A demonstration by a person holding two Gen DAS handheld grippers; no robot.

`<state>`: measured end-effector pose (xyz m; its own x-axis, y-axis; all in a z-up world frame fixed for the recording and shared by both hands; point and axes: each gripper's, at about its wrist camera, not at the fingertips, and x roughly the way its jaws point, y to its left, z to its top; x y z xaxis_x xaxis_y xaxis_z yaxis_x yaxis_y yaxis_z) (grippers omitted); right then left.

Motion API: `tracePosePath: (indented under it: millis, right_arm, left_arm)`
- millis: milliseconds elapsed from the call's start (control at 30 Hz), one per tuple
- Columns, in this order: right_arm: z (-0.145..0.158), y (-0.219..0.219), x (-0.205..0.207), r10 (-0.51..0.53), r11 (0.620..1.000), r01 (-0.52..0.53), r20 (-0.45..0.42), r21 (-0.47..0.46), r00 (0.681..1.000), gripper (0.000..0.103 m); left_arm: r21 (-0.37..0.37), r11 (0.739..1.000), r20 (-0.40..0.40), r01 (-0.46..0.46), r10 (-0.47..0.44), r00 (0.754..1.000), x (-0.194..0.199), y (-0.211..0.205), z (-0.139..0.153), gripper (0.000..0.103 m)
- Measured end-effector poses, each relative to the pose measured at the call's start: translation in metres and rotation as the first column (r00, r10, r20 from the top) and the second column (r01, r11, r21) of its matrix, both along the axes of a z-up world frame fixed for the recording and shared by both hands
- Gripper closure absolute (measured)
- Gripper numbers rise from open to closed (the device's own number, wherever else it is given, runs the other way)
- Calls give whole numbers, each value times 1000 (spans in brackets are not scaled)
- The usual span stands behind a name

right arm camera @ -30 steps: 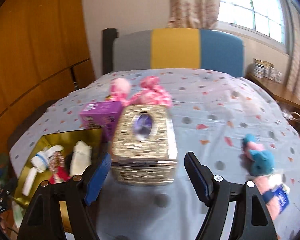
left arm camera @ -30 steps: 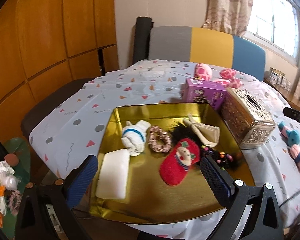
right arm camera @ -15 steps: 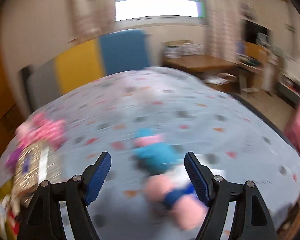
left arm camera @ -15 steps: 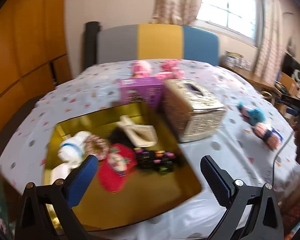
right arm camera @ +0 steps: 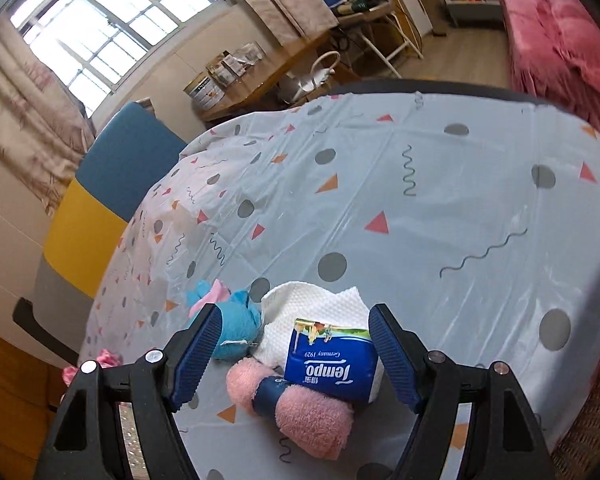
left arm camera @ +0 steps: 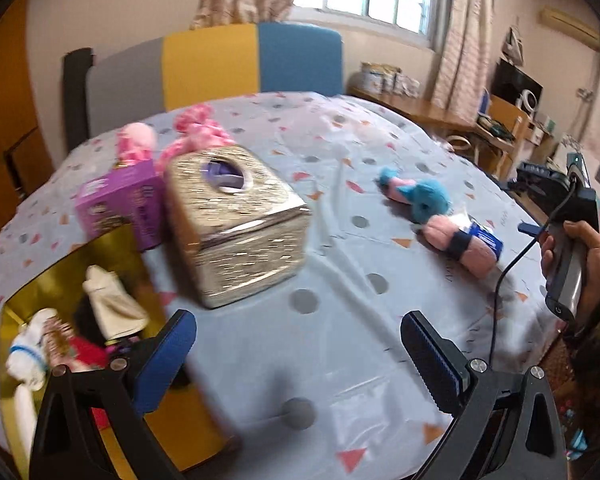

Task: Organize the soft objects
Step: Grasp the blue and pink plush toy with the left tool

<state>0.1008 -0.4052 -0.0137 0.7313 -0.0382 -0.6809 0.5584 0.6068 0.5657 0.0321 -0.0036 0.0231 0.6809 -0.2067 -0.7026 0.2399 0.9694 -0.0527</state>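
Observation:
My right gripper [right arm camera: 296, 354] is open and hangs just above a small pile on the patterned tablecloth [right arm camera: 420, 208]: a blue Tempo tissue pack [right arm camera: 330, 368], a rolled pink towel [right arm camera: 300, 408] with a dark band, a white paper towel [right arm camera: 312, 300] and a blue plush toy [right arm camera: 236, 324]. My left gripper [left arm camera: 300, 354] is open over bare cloth. From there the pink towel [left arm camera: 460, 242] and blue plush [left arm camera: 424, 198] lie at the right. The gold tray [left arm camera: 60, 280] at the left holds several soft items, among them a white sock [left arm camera: 28, 352] and a cream cloth [left arm camera: 108, 300].
A silver tissue box [left arm camera: 236, 220] and a purple box [left arm camera: 120, 204] stand beside the tray, with pink plush toys [left arm camera: 192, 132] behind. A hand [left arm camera: 580, 252] holds the other gripper at the right table edge. A striped chair [left arm camera: 220, 64] stands behind the table.
Both views swung to the right. The left view went from over the gold tray to the bare cloth. The right view rolled and went from the silver box to the pink towel pile.

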Motion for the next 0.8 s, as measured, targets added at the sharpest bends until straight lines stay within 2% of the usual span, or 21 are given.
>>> tracePosePath:
  millis: [167, 333, 533, 800]
  right_arm:
    - [-1, -3, -3, -11, 999, 10, 22, 31, 1000, 26]
    - [-1, 0, 0, 21, 999, -22, 30, 49, 999, 26]
    - [3, -1, -4, 19, 998, -22, 64, 55, 998, 26]
    - [0, -5, -2, 39, 991, -50, 99, 120, 994, 26]
  left_arm:
    - [12, 998, -47, 66, -66, 997, 26, -35, -8, 0]
    - [11, 992, -98, 125, -123, 988, 52, -70, -9, 0]
    - [-39, 984, -120, 175, -179, 976, 98, -119, -4, 0]
    - [-95, 973, -236, 209, -225, 945, 177, -190, -21, 0]
